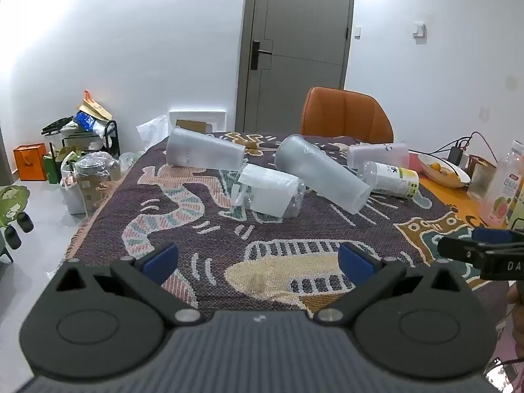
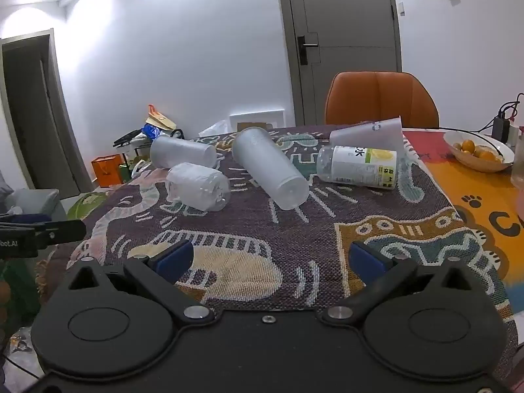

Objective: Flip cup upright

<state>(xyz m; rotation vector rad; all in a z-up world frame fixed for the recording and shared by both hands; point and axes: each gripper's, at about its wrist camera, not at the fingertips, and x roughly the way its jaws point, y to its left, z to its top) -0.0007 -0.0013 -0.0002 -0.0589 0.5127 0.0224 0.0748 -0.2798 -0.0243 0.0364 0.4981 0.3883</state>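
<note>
My left claw (image 1: 258,258) hangs spread wide and empty over the patterned worktop (image 1: 229,229). Ahead, left to right, lie a frosted cup (image 1: 204,156) on its side, a wrapped cup (image 1: 270,195), a tall cup (image 1: 322,173) and a bottle (image 1: 393,180). My right claw (image 2: 271,258) gapes empty too

The left gripper (image 1: 257,258) sits low in the middle of its own picture. Its two blue fingertips (image 1: 162,260) are spread far apart with nothing between them. The right gripper (image 2: 270,258) looks the same, wide apart and holding nothing. Each one also peeks into the other's picture: the right at the right edge, the left at the left edge.
</note>
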